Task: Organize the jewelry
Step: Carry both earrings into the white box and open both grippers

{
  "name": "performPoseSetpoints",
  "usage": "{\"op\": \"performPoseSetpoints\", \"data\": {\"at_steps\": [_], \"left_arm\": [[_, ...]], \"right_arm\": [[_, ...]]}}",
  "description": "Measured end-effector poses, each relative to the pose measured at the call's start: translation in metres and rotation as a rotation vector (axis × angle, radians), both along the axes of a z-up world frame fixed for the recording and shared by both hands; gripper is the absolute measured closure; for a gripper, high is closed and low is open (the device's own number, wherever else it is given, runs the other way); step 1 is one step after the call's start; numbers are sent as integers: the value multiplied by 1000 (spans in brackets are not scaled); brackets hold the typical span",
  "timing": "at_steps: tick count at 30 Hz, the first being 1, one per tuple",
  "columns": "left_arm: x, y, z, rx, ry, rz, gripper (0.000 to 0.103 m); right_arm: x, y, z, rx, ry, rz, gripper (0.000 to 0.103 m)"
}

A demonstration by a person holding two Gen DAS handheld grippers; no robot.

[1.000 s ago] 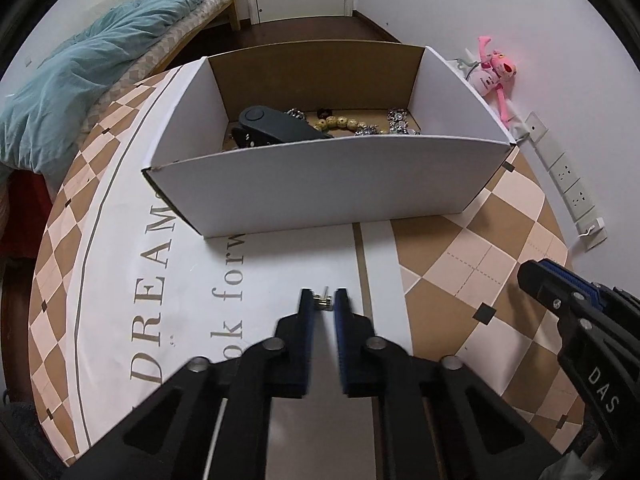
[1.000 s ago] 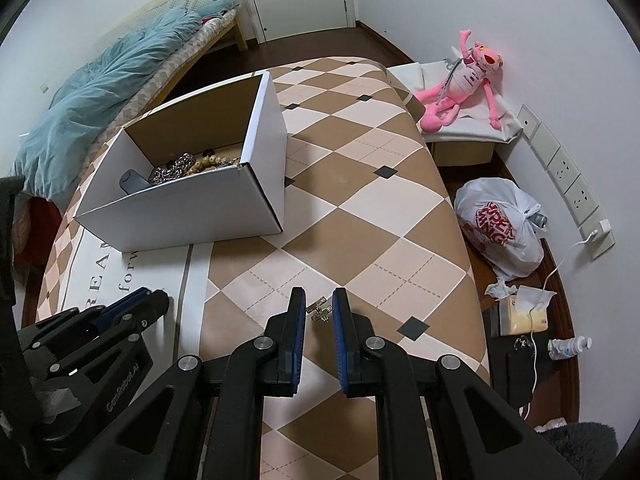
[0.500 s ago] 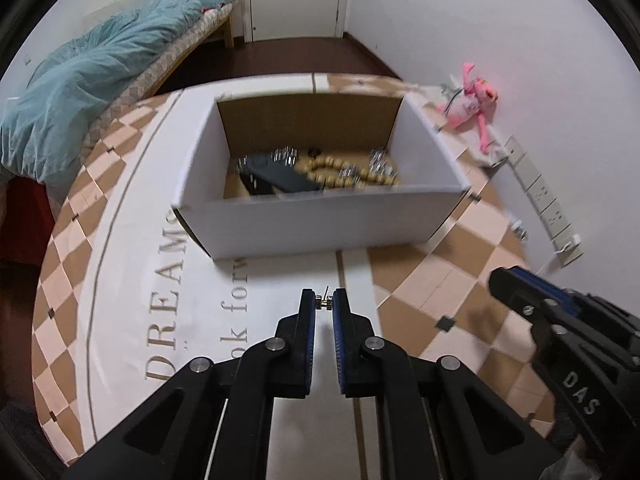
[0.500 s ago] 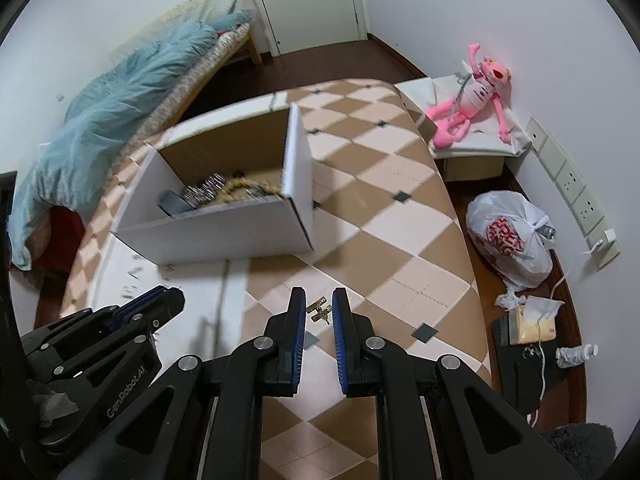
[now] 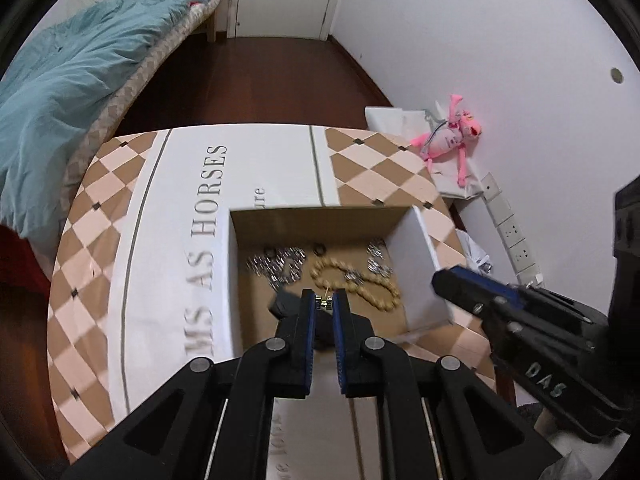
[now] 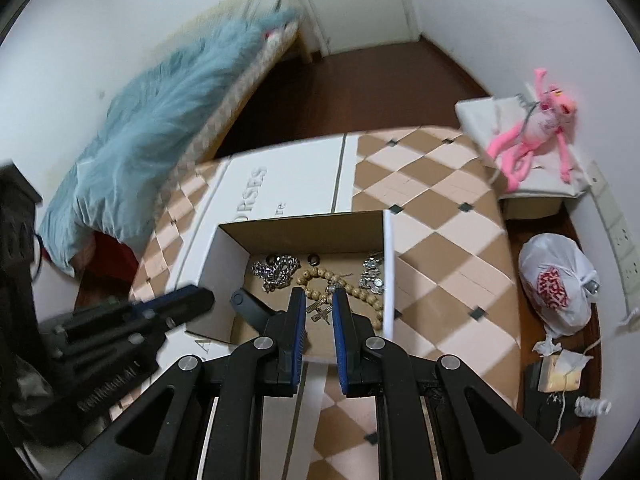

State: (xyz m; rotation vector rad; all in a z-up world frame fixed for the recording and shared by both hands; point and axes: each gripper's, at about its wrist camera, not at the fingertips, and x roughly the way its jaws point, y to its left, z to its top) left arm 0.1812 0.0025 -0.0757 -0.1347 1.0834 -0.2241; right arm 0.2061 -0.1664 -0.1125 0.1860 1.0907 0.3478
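Lettering on show across the white band of the tablecloth (image 5: 276, 168): "MS AS HORSES" in the left wrist view, cut down to "RSES" in the right. "DAS" printed on the right gripper's body as seen from the left camera; blurred, unreadable print on the left gripper's body in the other view. Red logo on the white plastic bag (image 6: 556, 280) off the table's right edge, too smeared to read. Now the tools: left gripper (image 5: 324, 304) clamped almost fully closed on a small gold earring (image 5: 323, 301), pinched right at the fingertips above the open cardboard box (image 5: 416, 236). Right gripper (image 6: 319, 310) just as narrow, nipping a small gold charm earring (image 6: 320, 312) between its pads, also over the box. Box sitting toward the near middle of the table, spanning white band and checkered cloth. Inside already: silver chain (image 6: 276, 270) at the far left corner, wooden bead bracelet (image 6: 352, 288) in the middle, sparkly silver piece (image 6: 372, 272) against the right wall, a dark grey object (image 6: 250, 308) by the near left corner.
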Motion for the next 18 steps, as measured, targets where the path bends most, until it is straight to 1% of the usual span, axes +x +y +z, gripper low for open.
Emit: {"op": "performPoseSetpoints", "data": {"at_steps": [2, 4, 6, 9, 10, 11, 12, 13, 14, 17, 18], "left_arm": [[14, 3, -4, 0, 31, 5, 97], [23, 6, -8, 21, 59, 15, 95], [31, 7, -9, 32, 74, 19, 95], [40, 9, -9, 55, 84, 28, 92], [42, 9, -8, 67, 82, 32, 89], [43, 10, -7, 75, 79, 37, 79], [44, 12, -5, 77, 72, 42, 71], [45, 13, -4, 81, 67, 47, 51], [45, 15, -2, 85, 57, 57, 38], [46, 21, 0, 92, 48, 75, 36], [46, 23, -1, 105, 53, 87, 35]], "right_arm": [[15, 2, -7, -3, 41, -5, 89], [28, 4, -16, -35, 86, 3, 88], [37, 2, -22, -36, 119, -5, 88], [43, 0, -23, -42, 135, -13, 87], [45, 0, -22, -51, 140, -10, 87], [45, -1, -21, -50, 143, -10, 87], [46, -1, -21, -51, 144, -10, 85], [46, -2, -20, -57, 143, -12, 83], [47, -2, -18, -56, 140, -11, 81], [47, -1, -15, -67, 137, -12, 80], [47, -1, -14, -75, 134, -10, 76]]}}
